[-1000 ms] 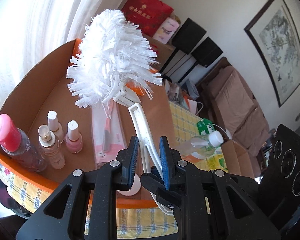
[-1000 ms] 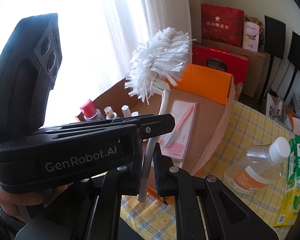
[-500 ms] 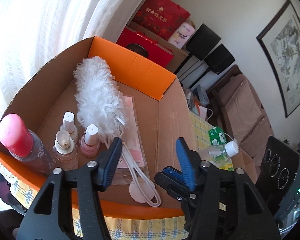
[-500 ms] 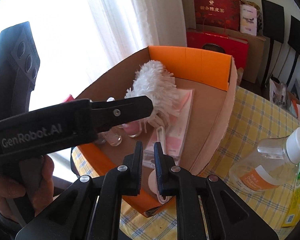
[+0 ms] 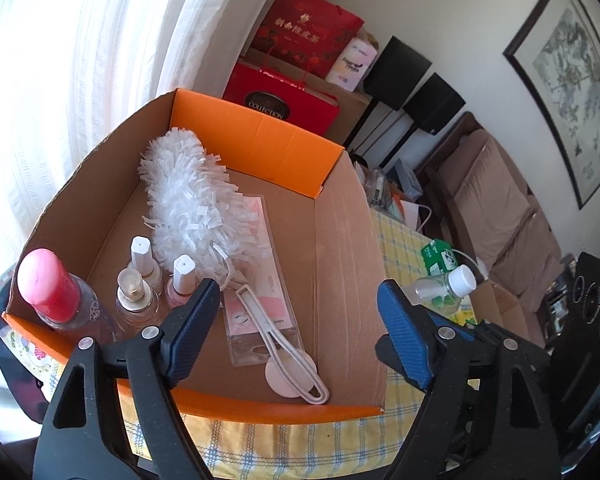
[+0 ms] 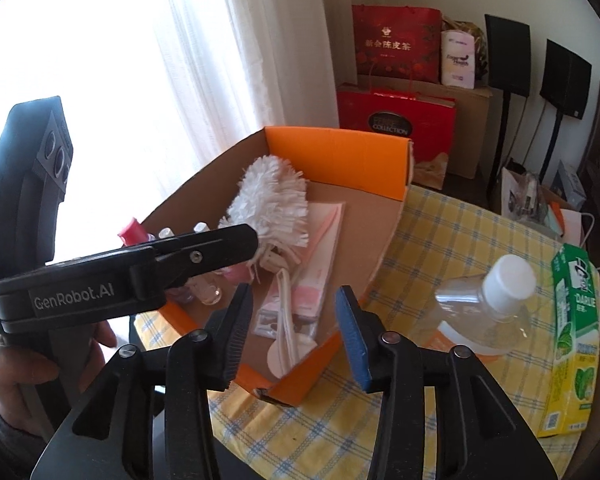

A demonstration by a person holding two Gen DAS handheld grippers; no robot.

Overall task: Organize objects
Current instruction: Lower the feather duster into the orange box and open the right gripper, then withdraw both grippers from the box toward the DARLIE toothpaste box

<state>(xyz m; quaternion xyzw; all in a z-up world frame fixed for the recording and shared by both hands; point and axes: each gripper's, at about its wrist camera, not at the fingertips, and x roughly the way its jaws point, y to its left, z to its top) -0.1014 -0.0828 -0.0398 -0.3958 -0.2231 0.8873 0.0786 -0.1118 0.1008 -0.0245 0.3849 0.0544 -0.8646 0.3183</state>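
Observation:
A white fluffy duster [image 5: 196,204] [image 6: 272,204] lies flat in the orange cardboard box [image 5: 260,140] [image 6: 332,156], its white handle [image 5: 276,344] resting on a pink packet [image 5: 260,280]. Above the box's near edge my left gripper [image 5: 296,328] hangs with its jaws opening and nothing between them. My right gripper [image 6: 294,332] hovers over the box's near corner, jaws also opening and empty. A clear bottle with a white cap [image 6: 484,300] [image 5: 444,288] lies on the checked cloth outside the box, beside a green and yellow carton [image 6: 572,344].
Inside the box's left side stand a pink-capped bottle [image 5: 56,296] and three small bottles [image 5: 140,288]. Red gift bags [image 6: 396,120] and black speakers [image 6: 560,76] stand behind. A sofa [image 5: 496,216] is at the right. A hand [image 6: 4,376] holds the left gripper.
Both grippers let go of the duster handle and opened; the duster went from upright to lying flat in the box. The right gripper drew back a little from the box.

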